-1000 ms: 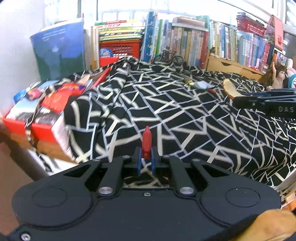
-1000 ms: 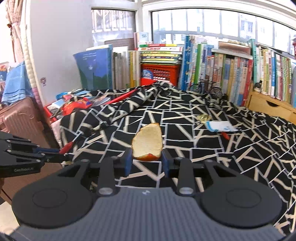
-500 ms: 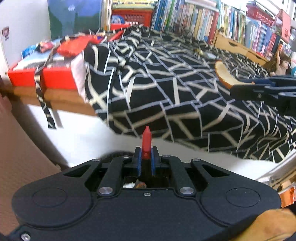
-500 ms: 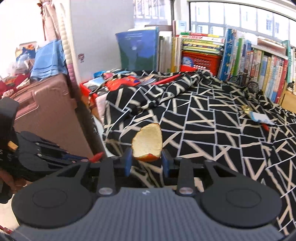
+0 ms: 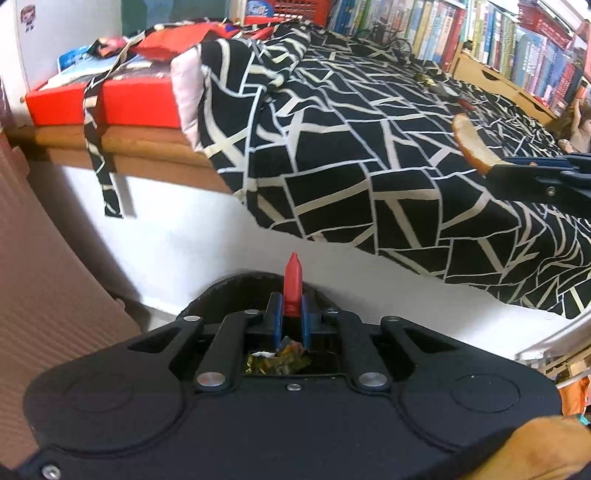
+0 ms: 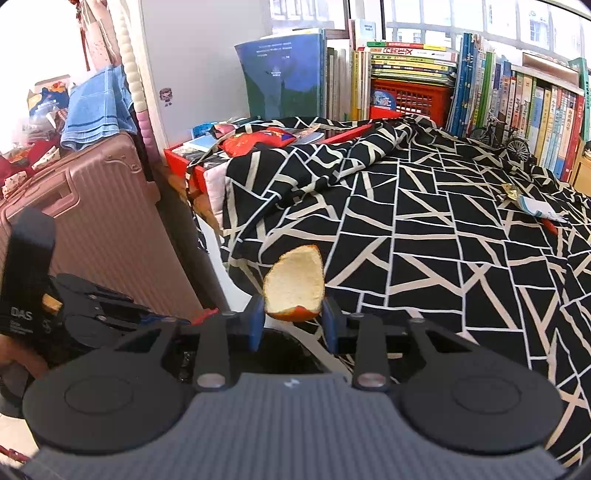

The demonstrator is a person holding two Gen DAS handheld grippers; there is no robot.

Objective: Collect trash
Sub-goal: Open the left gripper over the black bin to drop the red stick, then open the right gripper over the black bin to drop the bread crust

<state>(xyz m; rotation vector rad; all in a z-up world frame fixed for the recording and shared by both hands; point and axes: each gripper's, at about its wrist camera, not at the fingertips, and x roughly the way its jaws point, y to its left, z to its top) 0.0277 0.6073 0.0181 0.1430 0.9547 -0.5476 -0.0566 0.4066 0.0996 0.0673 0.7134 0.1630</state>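
Off the near edge of the bed with the black-and-white geometric cover [image 6: 424, 206], both grippers tilt downward over a round black bin [image 5: 236, 286]. The right gripper [image 6: 291, 321] has its fingers clamped on a curved orange peel [image 6: 293, 286], beside a pink ribbed suitcase [image 6: 85, 221]. The left gripper [image 5: 291, 317] pinches a small red pointed plastic piece [image 5: 292, 282].

We note bed [image 6: 424, 229] under black-and-white geometric cover. We see book row [image 6: 517, 99] along window [image 6: 461, 22], daylight bright behind. Red crate [image 6: 410, 96] among books. White wall [image 6: 192, 66] at left; pink suitcase [image 6: 85, 221] beside bed, blue towel [image 6: 96, 107] draped above. Wooden drawer unit [image 5: 491, 81] at far side.
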